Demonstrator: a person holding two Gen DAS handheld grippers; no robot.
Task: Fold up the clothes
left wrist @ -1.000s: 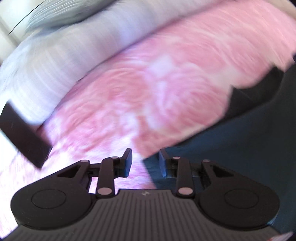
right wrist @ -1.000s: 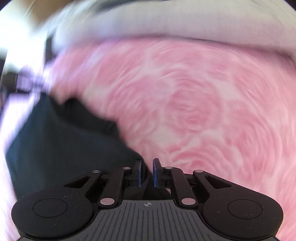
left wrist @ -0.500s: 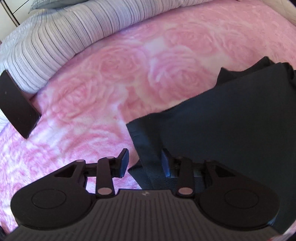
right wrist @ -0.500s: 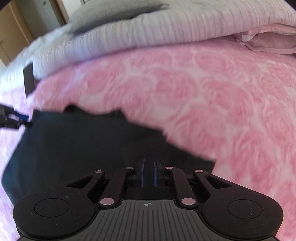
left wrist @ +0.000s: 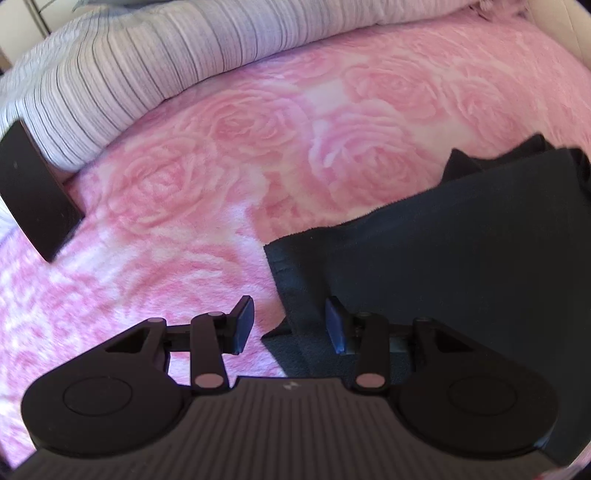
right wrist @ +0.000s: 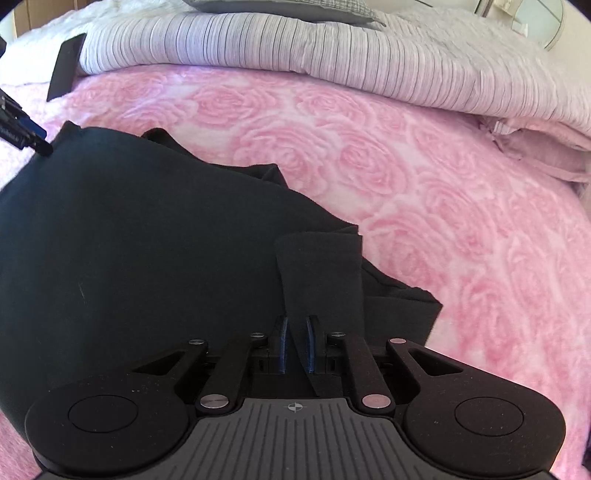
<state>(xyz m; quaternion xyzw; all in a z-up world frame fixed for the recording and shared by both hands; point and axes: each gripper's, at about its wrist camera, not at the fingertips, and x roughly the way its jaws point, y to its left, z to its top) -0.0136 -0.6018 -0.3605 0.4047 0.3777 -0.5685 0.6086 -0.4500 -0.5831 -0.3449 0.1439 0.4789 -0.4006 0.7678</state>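
A dark, near-black garment lies spread on the pink rose blanket. My left gripper hovers over its left corner, jaws apart. The hem lies under and between the fingers and neither pad presses on it. In the right wrist view the garment fills the left half. My right gripper is shut on a folded strip of it that rises between the blue pads. The left gripper shows at the garment's far left corner.
A striped grey-white duvet is heaped along the back of the bed, with a grey pillow on top. A flat black object leans at the duvet's left end. Folded pink fabric sits at the right.
My left gripper's jaws have widened and the garment corner now lies loose between them. My right gripper swung across with its fold, and the garment now lies spread wider beneath it.
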